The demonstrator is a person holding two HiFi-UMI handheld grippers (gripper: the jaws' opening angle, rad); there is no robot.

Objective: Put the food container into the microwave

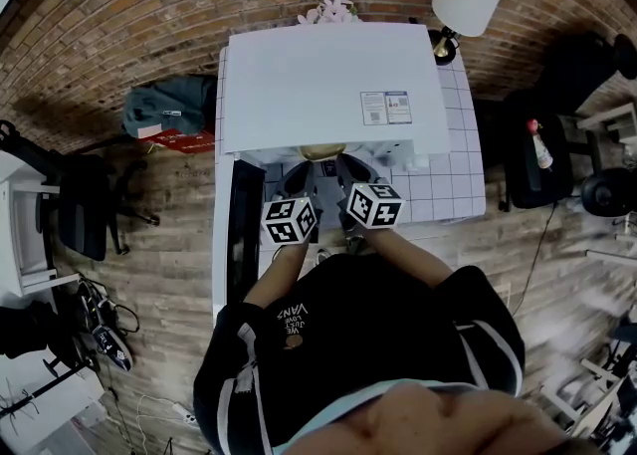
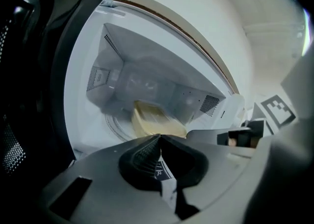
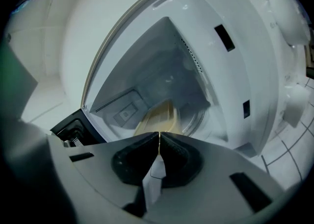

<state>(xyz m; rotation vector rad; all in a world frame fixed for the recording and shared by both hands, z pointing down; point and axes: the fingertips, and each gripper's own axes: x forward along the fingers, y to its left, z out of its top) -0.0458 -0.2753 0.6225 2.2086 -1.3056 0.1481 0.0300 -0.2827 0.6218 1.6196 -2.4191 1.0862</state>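
The food container (image 1: 321, 151), pale yellow and shallow, sits in the mouth of the white microwave (image 1: 328, 85), just under its top edge. It shows blurred inside the cavity (image 2: 154, 122) over the turntable ring, and again as the container (image 3: 159, 115) in the right gripper view. My left gripper (image 1: 299, 184) and right gripper (image 1: 346, 182) are side by side at the opening. The left gripper (image 2: 159, 138) has its pads pressed together at the container's near edge. The right gripper (image 3: 159, 134) is likewise shut at that edge. The grip itself is hidden behind the pads.
The microwave's dark door (image 1: 244, 234) hangs open to the left. The microwave stands on a white tiled table (image 1: 453, 184) against a brick wall. A lamp (image 1: 466, 0) stands at the back right, a black chair (image 1: 85, 209) at the left, and a shelf with a bottle (image 1: 538, 144) at the right.
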